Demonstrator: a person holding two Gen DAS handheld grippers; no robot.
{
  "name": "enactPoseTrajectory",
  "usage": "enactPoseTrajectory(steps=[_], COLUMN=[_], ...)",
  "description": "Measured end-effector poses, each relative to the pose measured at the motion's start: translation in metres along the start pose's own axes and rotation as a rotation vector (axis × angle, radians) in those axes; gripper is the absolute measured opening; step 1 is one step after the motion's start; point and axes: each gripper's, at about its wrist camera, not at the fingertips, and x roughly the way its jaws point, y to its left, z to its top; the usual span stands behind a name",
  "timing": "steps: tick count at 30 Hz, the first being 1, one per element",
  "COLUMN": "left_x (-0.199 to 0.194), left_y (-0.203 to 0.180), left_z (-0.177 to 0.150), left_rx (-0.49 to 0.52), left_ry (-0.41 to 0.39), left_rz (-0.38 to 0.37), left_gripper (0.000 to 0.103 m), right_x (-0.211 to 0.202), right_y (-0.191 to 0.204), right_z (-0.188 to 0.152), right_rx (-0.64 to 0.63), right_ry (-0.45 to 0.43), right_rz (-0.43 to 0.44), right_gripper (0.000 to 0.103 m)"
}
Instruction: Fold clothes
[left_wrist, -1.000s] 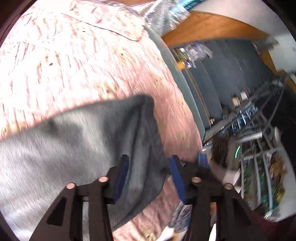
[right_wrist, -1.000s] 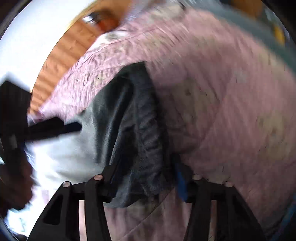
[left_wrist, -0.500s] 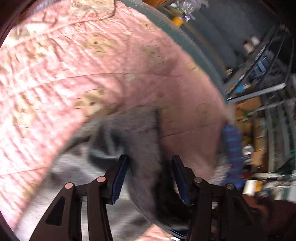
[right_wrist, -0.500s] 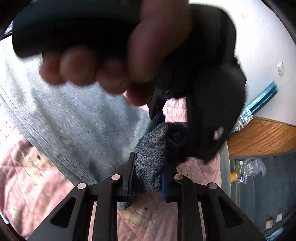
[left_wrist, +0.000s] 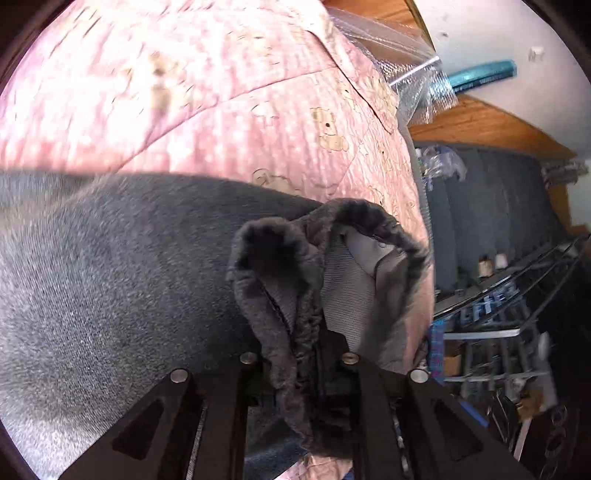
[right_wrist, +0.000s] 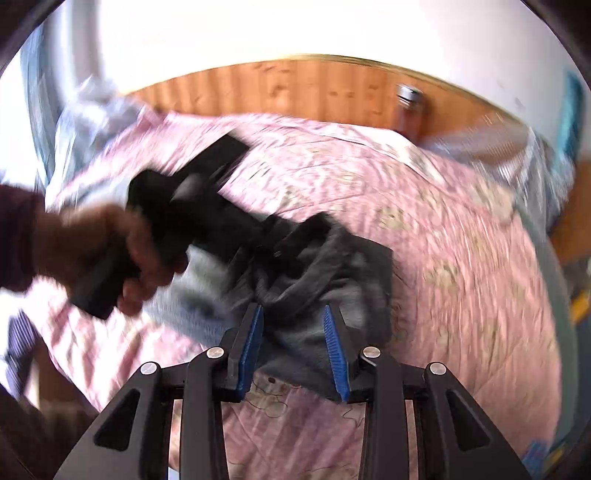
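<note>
Right now my left claw (left_wrist: 299, 363) is clamped on a bunched edge of the soft dark grey garment (left_wrist: 122, 280), which lies on the pink quilted bed cover with little bear prints (left_wrist: 229, 122). From my right camera I see a hand (right_wrist: 110, 254) gripping that left tool's black handle, though it is blurred. My right claw (right_wrist: 293, 350) is spread wide, its blue pads (right_wrist: 250, 350) on either side of the grey cloth but not squeezing it. A wooden headboard (right_wrist: 295, 92) stands behind the bed.
</note>
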Motion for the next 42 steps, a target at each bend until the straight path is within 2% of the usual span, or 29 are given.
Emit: enactPoseTrajectory(steps=[1,3,4,7,9,11,14,16,18,19,20,22,23,24,27,29,30,31,32,33,34,37,41,42], left_x=[0.002,-0.007,-0.014,-0.048,-0.057,-0.045,-0.005,0.025,0.036,0.029,0.019,-0.008,-0.016,-0.023,-0.026,-0.024,-0.021,-0.017,-0.014,-0.01,-0.008,-0.016,-0.002,-0.003], left_y=[0.0,-0.002,-0.003,-0.004,-0.01,-0.018,-0.037,-0.043,-0.043,-0.045,-0.044,-0.038,-0.03,-0.022,-0.002,0.006,0.004,0.002,0.0,-0.002,-0.003,0.002,-0.002,-0.007], left_z=[-0.001,-0.004,-0.006,-0.012,-0.009,-0.001,0.02,0.03,0.032,0.03,0.027,0.016,0.01,0.004,-0.001,-0.001,0.002,0.006,0.009,0.013,0.018,0.021,0.017,0.015], left_rx=[0.001,0.012,0.021,0.048,0.048,0.041,0.054,0.068,0.069,0.081,0.085,0.073,0.052,0.03,-0.013,-0.027,-0.017,-0.006,0.004,0.014,0.023,0.022,0.066,0.088], left_ry=[-0.004,-0.018,-0.028,-0.073,-0.099,-0.088,0.008,0.068,0.089,0.069,0.046,-0.003,-0.013,-0.017,-0.015,-0.011,-0.009,-0.007,-0.005,-0.006,-0.011,-0.028,0.069,0.089], left_rz=[-0.009,-0.019,-0.012,0.031,-0.002,-0.057,-0.098,-0.003,0.06,0.056,0.042,-0.002,-0.007,-0.002,0.014,0.022,0.019,0.017,0.014,0.017,0.026,0.052,0.074,0.091], left_gripper=[0.021,0.029,0.033,0.036,0.041,0.049,0.05,0.05,0.046,0.026,0.016,0.008,0.008,0.008,0.008,0.008,0.008,0.008,0.008,0.008,0.008,0.009,0.009,0.014], right_x=[0.006,0.019,0.03,0.054,0.06,0.068,0.077,0.079,0.072,0.065,0.057,0.038,0.028,0.018,0.002,0.012,0.024,0.038,0.052,0.06,0.059,0.042,0.03,0.025], right_y=[-0.004,-0.007,-0.005,0.012,0.03,0.043,0.059,0.068,0.073,0.074,0.075,0.075,0.073,0.066,0.031,0.005,-0.004,-0.013,-0.022,-0.024,-0.021,-0.003,0.01,0.005], right_z=[0.004,0.003,0.004,0.002,-0.013,-0.023,-0.035,-0.043,-0.048,-0.049,-0.051,-0.053,-0.053,-0.05,-0.042,-0.04,-0.041,-0.042,-0.044,-0.048,-0.051,-0.066,-0.076,-0.073], right_rx=[0.04,0.038,0.019,-0.082,-0.151,-0.203,-0.279,-0.332,-0.353,-0.349,-0.344,-0.324,-0.315,-0.298,-0.236,-0.208,-0.203,-0.201,-0.198,-0.197,-0.209,-0.246,-0.268,-0.241], right_ry=[0.011,0.045,0.072,0.16,0.185,0.205,0.228,0.245,0.242,0.239,0.236,0.22,0.205,0.182,0.13,0.149,0.18,0.215,0.25,0.286,0.304,0.324,0.348,0.338], right_rz=[-0.011,-0.025,-0.02,-0.016,-0.039,-0.08,-0.14,-0.167,-0.159,-0.136,-0.113,-0.04,-0.012,0.003,-0.027,-0.06,-0.041,-0.014,0.013,0.039,0.056,0.116,0.133,0.137], right_gripper=[0.034,0.034,0.036,0.041,0.042,0.042,0.041,0.009,0.006,0.005,0.005,0.005,0.005,0.012,0.039,0.044,0.045,0.044,0.038,0.014,0.011,0.009,0.012,0.016])
